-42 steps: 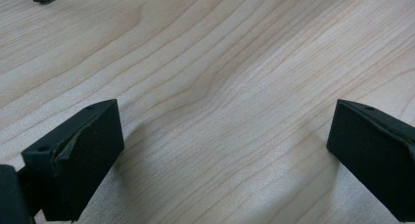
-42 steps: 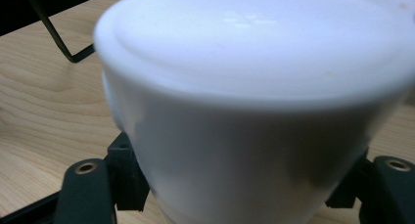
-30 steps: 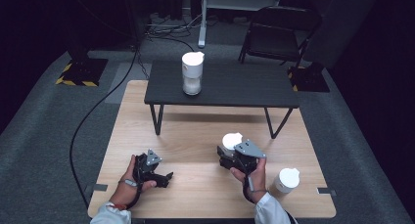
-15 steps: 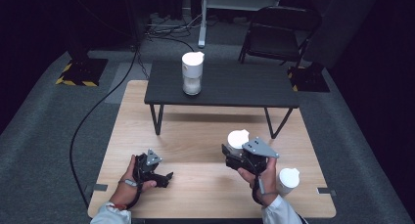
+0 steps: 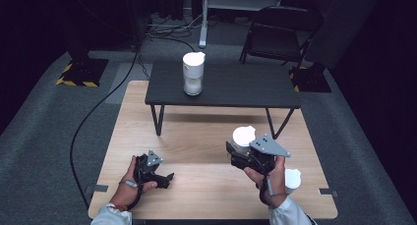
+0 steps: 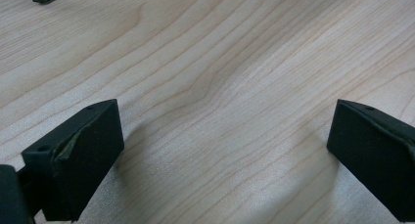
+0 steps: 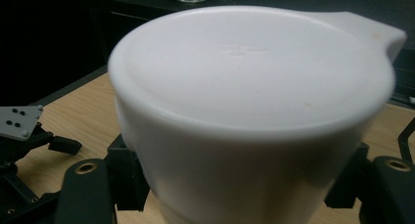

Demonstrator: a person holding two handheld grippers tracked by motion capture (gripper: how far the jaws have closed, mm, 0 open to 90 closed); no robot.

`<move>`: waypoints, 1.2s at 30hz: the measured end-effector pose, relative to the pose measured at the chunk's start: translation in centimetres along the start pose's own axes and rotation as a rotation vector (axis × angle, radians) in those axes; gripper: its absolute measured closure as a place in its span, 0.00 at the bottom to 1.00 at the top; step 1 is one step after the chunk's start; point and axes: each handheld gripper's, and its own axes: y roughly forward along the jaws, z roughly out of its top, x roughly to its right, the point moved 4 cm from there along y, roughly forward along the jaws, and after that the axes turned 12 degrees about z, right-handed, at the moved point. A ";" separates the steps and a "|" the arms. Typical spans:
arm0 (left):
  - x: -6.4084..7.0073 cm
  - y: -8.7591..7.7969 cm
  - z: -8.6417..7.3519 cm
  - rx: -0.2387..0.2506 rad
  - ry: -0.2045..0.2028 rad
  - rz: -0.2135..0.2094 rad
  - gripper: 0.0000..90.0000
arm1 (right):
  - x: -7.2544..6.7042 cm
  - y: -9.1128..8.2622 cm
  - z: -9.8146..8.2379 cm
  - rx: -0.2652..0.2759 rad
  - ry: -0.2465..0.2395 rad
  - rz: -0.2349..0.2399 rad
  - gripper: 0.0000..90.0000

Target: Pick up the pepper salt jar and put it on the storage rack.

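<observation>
The right tool [image 5: 241,154] is closed on a white lidded container [image 5: 243,136] and holds it above the wooden surface [image 5: 196,136]. In the right gripper view the container [image 7: 252,111] stands upright between the two black jaws, which press on its lower wall from both sides; its flat lid has a small spout or tab pointing to about 2 o'clock in that view.

The relation that matters most is the one to the low black table [image 5: 236,85], which stands at 12 o'clock from the held container, on the far half of the surface. On it, at about 11 o'clock from the right tool and well apart from it, stands a similar container [image 5: 193,73] with a white lid and a clear body. I judge that the coming move goes forward and up, to the black table top.

A second white container [image 5: 293,180] stands just beside the right hand, at about 4 o'clock from the tool.

The left tool [image 5: 164,178] rests low on the surface at about 8 o'clock from the held container. Its jaws are wide apart with only bare wood [image 6: 220,87] between them. The right hand is clearly the nearer one.
</observation>
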 end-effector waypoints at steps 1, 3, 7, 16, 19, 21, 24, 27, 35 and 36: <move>0.0 0.0 0.0 0.000 0.000 0.000 0.00 | 0.0 -0.2 0.2 0.001 -0.002 0.002 0.33; 0.0 0.0 0.0 0.000 0.000 0.000 0.00 | 0.0 -0.5 0.5 0.004 -0.004 0.000 0.33; 0.0 0.0 0.0 0.001 0.001 0.000 0.00 | 0.2 -1.3 1.4 0.005 -0.004 0.010 0.33; 0.0 0.0 0.0 0.000 0.000 0.000 0.00 | 1.4 -3.0 3.0 0.000 -0.014 0.013 0.33; 0.0 0.0 0.0 0.000 0.000 0.000 0.00 | 1.6 -3.2 3.4 -0.001 -0.025 0.007 0.33; 0.0 0.0 0.0 0.000 0.000 0.000 0.00 | 1.8 -3.4 3.6 -0.001 -0.039 -0.002 0.33; 0.0 0.0 0.0 0.000 -0.001 0.000 0.00 | 2.4 -3.5 4.1 -0.002 -0.025 0.010 0.33; 0.0 0.0 0.0 -0.001 -0.001 0.001 0.00 | 2.6 -3.4 4.5 0.004 -0.035 0.004 0.33; 0.0 0.0 0.0 -0.001 -0.001 0.001 0.00 | 3.4 -3.1 5.6 0.016 -0.051 0.008 0.33; 0.0 0.0 0.0 -0.001 -0.001 0.001 0.00 | 3.6 -3.1 5.7 0.017 -0.054 0.005 0.33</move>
